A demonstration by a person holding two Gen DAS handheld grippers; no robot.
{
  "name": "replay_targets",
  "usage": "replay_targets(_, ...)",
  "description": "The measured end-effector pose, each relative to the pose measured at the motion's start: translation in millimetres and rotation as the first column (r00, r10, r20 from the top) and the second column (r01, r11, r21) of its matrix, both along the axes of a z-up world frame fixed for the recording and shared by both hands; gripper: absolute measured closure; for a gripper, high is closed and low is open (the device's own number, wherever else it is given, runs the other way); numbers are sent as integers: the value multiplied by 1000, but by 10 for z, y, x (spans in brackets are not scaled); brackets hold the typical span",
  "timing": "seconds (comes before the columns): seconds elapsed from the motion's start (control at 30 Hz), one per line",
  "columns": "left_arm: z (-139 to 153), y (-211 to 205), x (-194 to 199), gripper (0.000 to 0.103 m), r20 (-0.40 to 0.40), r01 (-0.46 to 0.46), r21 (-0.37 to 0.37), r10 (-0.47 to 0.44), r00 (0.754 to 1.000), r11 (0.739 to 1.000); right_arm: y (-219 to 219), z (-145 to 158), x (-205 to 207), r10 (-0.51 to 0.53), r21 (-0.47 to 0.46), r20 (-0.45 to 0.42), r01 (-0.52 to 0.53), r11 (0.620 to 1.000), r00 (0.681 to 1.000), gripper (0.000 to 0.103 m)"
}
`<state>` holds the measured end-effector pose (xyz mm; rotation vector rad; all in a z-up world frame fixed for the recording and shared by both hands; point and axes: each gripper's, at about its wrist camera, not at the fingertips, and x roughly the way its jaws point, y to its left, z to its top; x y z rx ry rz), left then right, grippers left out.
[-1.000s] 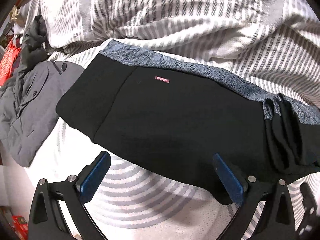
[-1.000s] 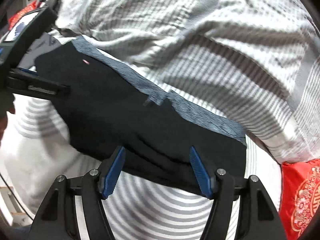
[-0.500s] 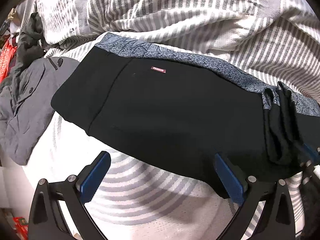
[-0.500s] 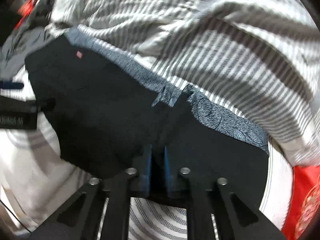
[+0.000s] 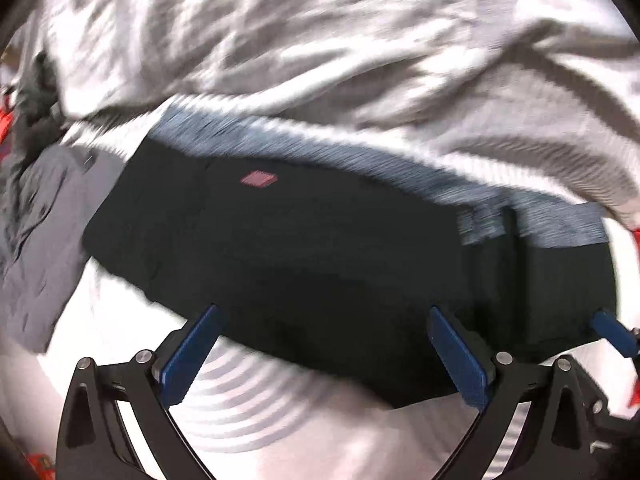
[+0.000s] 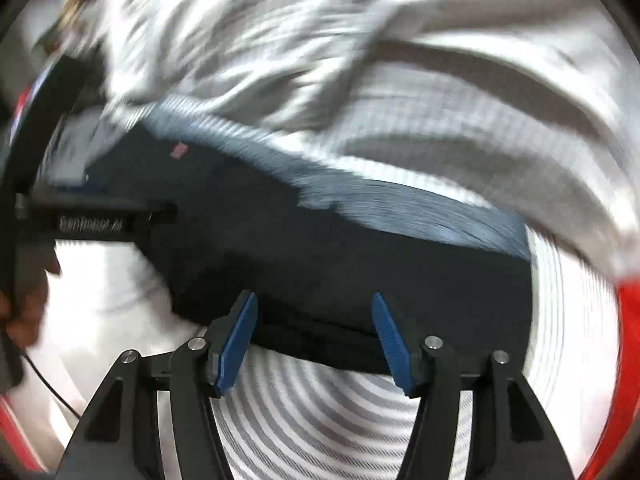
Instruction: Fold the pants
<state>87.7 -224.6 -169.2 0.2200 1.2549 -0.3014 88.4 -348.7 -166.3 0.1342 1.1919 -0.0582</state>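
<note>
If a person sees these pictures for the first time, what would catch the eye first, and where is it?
The black pants come first: a long dark band folded across the middle of the striped bed cover, with a grey-blue patterned edge on the far side and a small pink label. Next, the blue pads of the open left gripper and right gripper at the near edge of the pants. A grey jacket lies at the left.

Bare striped sheet (image 6: 320, 420) lies free before the pants (image 5: 320, 260); rumpled duvet (image 5: 340, 60) crowds behind them.
</note>
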Motion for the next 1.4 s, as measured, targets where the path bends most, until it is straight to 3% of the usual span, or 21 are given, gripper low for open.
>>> replay_targets(0.07, 110, -268, 7, 0, 8, 48, -64, -48, 999, 997, -391, 22, -74, -146, 78, -34, 148, 986, 989, 48)
replay_targets(0.1, 146, -382, 11, 0, 10, 67, -88, -66, 998, 994, -625, -6, -121, -226, 123, -66, 233, 965, 972, 68)
replay_targets(0.13, 183, -578, 12, 0, 11, 100, -124, -99, 995, 987, -821, -49, -161, -290, 159, -95, 302, 940, 952, 82)
replay_targets(0.23, 178, -977, 10, 0, -10, 163, -186, -167, 986, 969, -1338, -168, -290, -450, 241, -151, 474, 847, 880, 88)
replay_targets(0.3, 106, -1238, 9, 0, -26, 192, -227, -203, 979, 955, -1520, -196, -304, -490, 261, -153, 513, 818, 858, 88)
replay_targets(0.37, -13, -1396, 35, 0, -38, 202, -234, -217, 975, 951, -1613, -206, -253, -490, 282, -151, 513, 811, 858, 88)
replay_targets(0.47, -301, -1501, 69, 0, -67, 196, -171, -210, 976, 966, -1692, -335, -157, -478, 331, -168, 506, 796, 862, 88)
replay_targets(0.57, -756, -1376, 86, 0, -174, 148, -92, -162, 971, 985, -1714, -592, -85, -460, 328, -214, 507, 797, 862, 88)
replay_targets(0.63, -918, -1168, 99, 0, -226, 69, -185, -111, 968, 980, -1716, -761, -100, -460, 350, -233, 515, 782, 857, 88)
replay_targets(0.7, -919, -1126, 108, 0, -240, 49, -186, -94, 966, 981, -1747, -771, -126, -465, 375, -227, 518, 769, 856, 88)
replay_targets(0.83, -739, -1204, 77, 0, -174, 73, -90, -88, 981, 993, -1791, -721, -125, -431, 392, -241, 493, 776, 870, 88)
replay_targets(1.0, -479, -1086, 203, 0, -73, -26, -78, 20, 997, 997, -1798, -625, -150, -402, 404, -250, 472, 783, 881, 88)
replay_targets(1.07, -610, -1109, 284, 0, -49, -41, 30, 42, 998, 999, -1772, -606, -152, -390, 401, -239, 456, 795, 889, 88)
replay_targets(1.1, -688, -1101, 305, 0, -66, -44, 48, 48, 997, 998, -1760, -582, -160, -385, 403, -236, 451, 797, 892, 88)
replay_targets(1.17, -735, -1026, 302, 0, -81, -78, 15, 79, 994, 997, -1746, -504, -193, -380, 413, -228, 443, 796, 896, 88)
replay_targets(1.23, -683, -986, 232, 0, -59, -69, 56, 72, 996, 996, -1744, -409, -258, -369, 426, -217, 428, 797, 904, 87)
replay_targets(1.27, -642, -986, 198, 0, -47, -65, 80, 68, 997, 995, -1751, -377, -296, -365, 430, -216, 424, 797, 905, 85)
replay_targets(1.33, -552, -939, 124, 0, -41, -56, 125, 61, 997, 991, -1736, -310, -375, -357, 441, -223, 421, 793, 907, 68)
replay_targets(1.4, -463, -832, 44, 0, -51, -63, 126, 70, 996, 990, -1729, -259, -445, -356, 450, -230, 423, 786, 906, 56)
